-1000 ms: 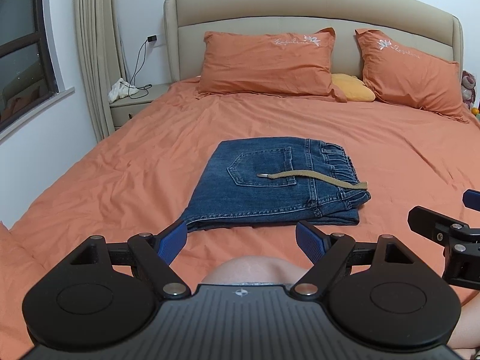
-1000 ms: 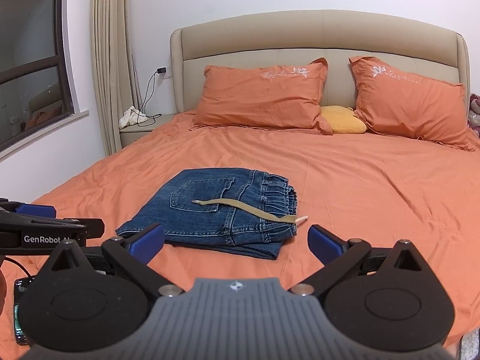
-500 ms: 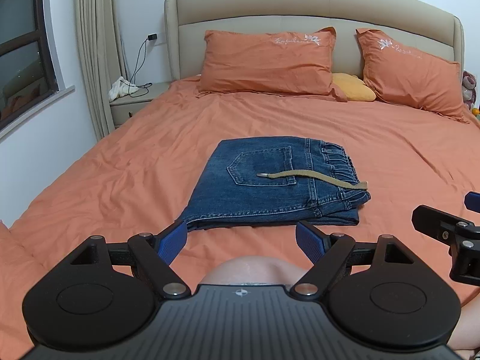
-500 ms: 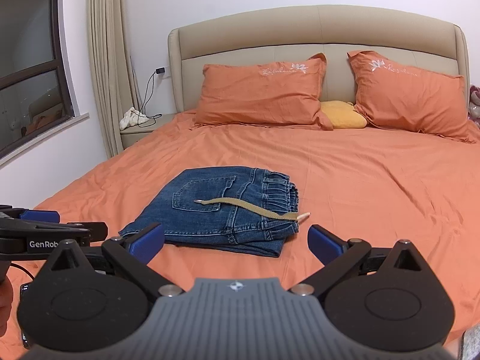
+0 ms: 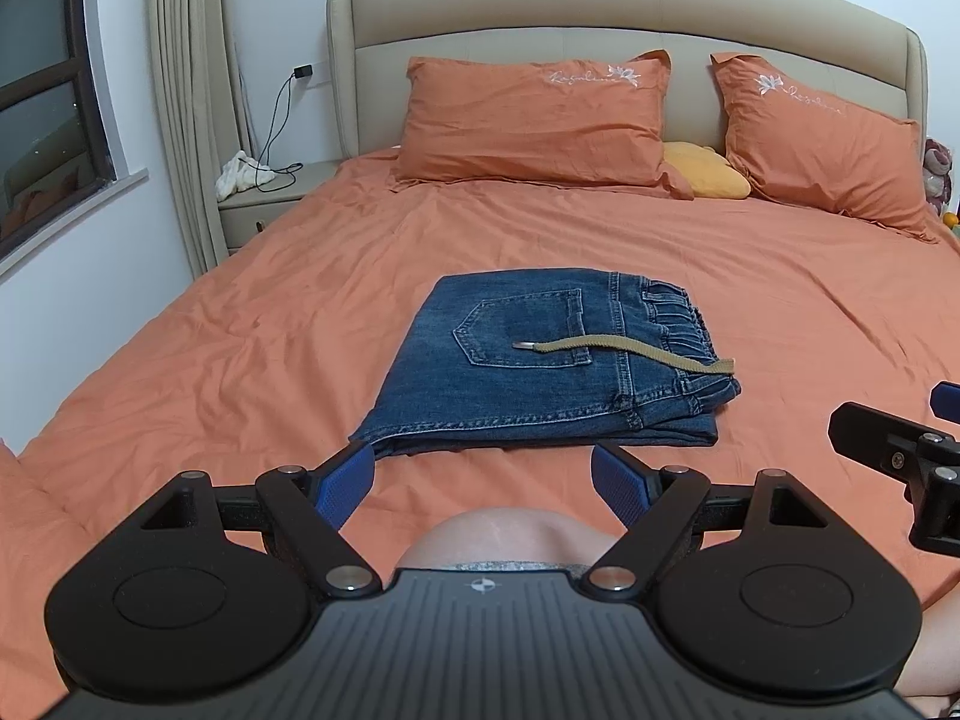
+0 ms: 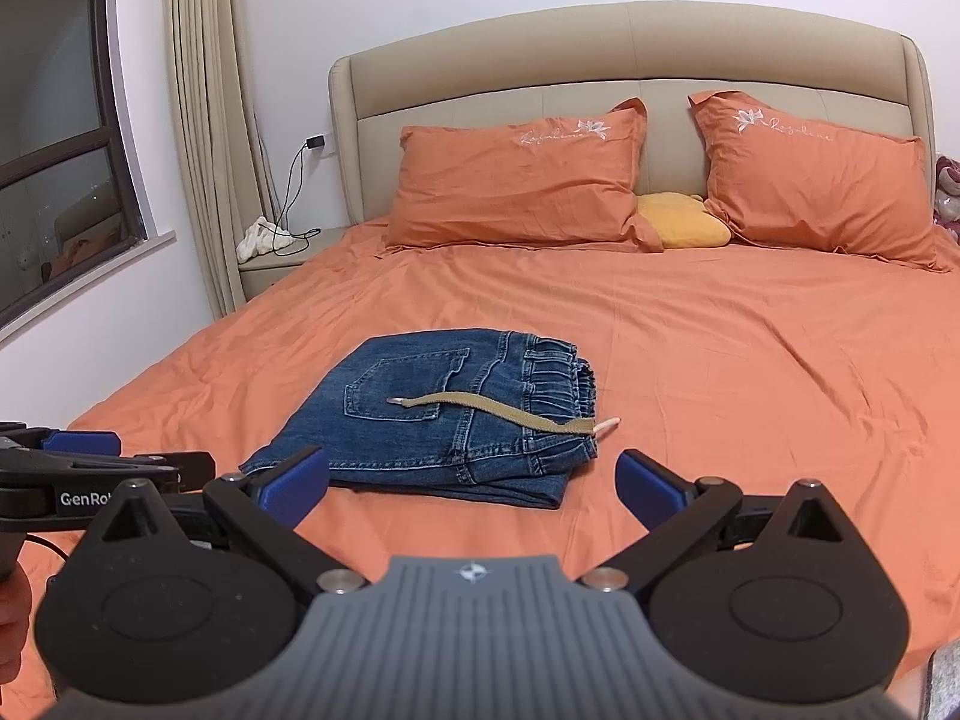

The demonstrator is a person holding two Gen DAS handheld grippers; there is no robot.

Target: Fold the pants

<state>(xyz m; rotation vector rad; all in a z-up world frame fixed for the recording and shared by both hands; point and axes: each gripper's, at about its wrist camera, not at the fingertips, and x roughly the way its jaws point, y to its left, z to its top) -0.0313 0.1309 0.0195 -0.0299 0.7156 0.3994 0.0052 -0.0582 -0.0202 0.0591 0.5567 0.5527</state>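
I have the left gripper (image 5: 483,477) held low over the near edge of the bed (image 5: 240,360), its blue-padded fingers (image 5: 345,483) spread wide with nothing between them. The right gripper (image 6: 471,483) sits the same way, jaws wide apart and empty. From the left wrist view I see part of the right tool at the right edge of the frame; from the right wrist view the left tool shows at the left edge, with lettering on its side that I can read only in part.

The blue jeans (image 5: 540,366) lie folded into a compact rectangle on the orange bedsheet, roughly in the middle of the mattress and just beyond both sets of fingertips, touching neither. A back pocket (image 5: 522,333) faces up, the elastic waistband (image 5: 678,324) is toward the right, and a tan drawstring (image 5: 630,351) runs across the top from the pocket to past the waistband's near corner. In the right wrist view its pale tip rests on the sheet just beside the jeans.

Farther back, two orange pillows (image 5: 534,120) lean against the beige headboard (image 5: 600,12), with a yellow cushion (image 5: 708,177) between them. A nightstand (image 5: 264,210) at the left carries a white cloth and a black cable that runs up to a wall plug.

A bare knee (image 5: 504,537) shows under my left tool.
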